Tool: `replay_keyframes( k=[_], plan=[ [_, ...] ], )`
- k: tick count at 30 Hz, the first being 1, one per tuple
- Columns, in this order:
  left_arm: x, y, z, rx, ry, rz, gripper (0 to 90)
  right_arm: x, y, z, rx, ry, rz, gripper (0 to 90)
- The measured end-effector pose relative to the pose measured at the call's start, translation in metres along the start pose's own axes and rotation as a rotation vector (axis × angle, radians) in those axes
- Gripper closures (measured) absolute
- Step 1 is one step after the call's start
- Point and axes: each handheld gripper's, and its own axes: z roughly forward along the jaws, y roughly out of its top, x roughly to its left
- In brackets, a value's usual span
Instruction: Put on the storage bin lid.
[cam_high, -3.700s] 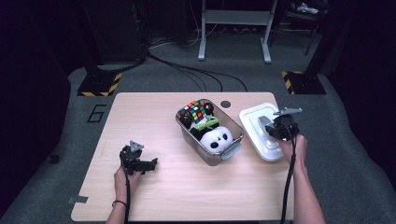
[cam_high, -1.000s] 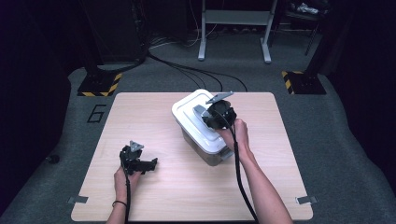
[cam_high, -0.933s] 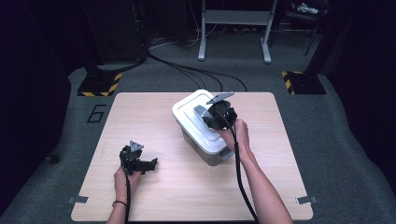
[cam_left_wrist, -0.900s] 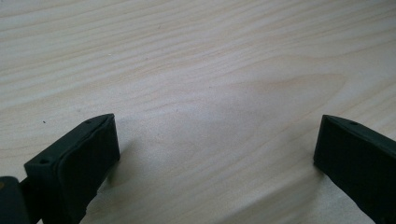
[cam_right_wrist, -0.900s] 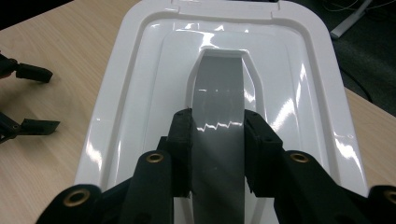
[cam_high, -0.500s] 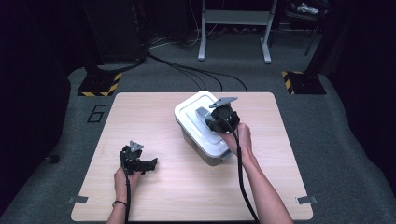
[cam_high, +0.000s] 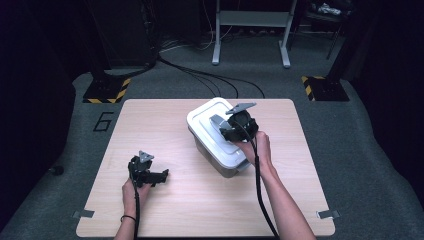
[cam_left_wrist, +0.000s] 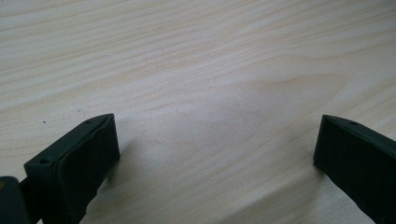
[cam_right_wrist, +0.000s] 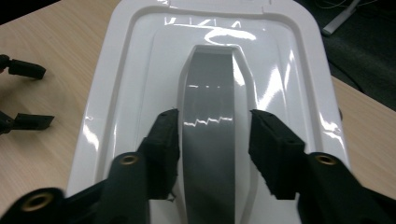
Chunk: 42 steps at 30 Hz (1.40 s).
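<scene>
A white lid with a grey handle strip sits on top of the clear plastic bin in the middle of the table. My right gripper hovers low over the lid. In the right gripper view its jaws straddle the handle strip; they have just been opening, the pads no longer squeeze it. My left gripper rests on the wood at the front left, jaws wide apart with only bare tabletop between them.
The wooden table stands on grey carpet, with cables and a metal stand behind it. My left gripper's jaw tips are seen far off to the left of the bin in the right gripper view.
The lid, which earlier lay on the table right of the open bin, now covers the bin and hides the toys inside. My right gripper shifted slightly over it. The left gripper stayed put.
</scene>
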Motion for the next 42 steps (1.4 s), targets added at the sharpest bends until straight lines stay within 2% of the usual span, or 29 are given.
replay_keyframes(
  k=[2,4,7,12,21,25,33,38,42],
  plan=[
    [0.000,0.000,0.000,0.000,0.000,0.000,0.0,-0.002,0.000,-0.003,-0.019,0.005,0.001,38.5],
    [0.000,0.000,0.000,0.000,0.001,0.000,0.0,-0.003,-0.001,-0.009,-0.017,-0.004,0.009,27.6],
    [0.000,0.000,0.000,-0.006,0.004,0.003,0.0,-0.005,-0.003,-0.019,-0.009,-0.013,0.023,15.9],
    [0.000,0.000,0.001,-0.010,0.007,0.008,0.1,-0.009,-0.013,-0.031,0.021,-0.001,0.038,9.6],
    [0.000,0.000,0.001,-0.011,0.008,0.007,0.1,-0.013,-0.043,-0.047,0.030,-0.016,0.042,5.9],
    [0.000,0.000,0.001,-0.010,0.008,0.007,0.2,-0.014,-0.062,-0.057,0.016,-0.026,0.077,5.6],
    [0.000,0.000,0.001,-0.011,0.007,0.007,0.2,-0.017,-0.104,-0.075,0.008,-0.061,0.105,4.3],
    [0.000,0.000,0.001,-0.011,0.007,0.006,0.2,-0.021,-0.137,-0.077,0.021,-0.086,0.132,4.0],
    [0.000,0.000,0.001,-0.010,0.008,0.007,0.2,-0.026,-0.165,-0.068,0.035,-0.097,0.172,3.4]
  ],
)
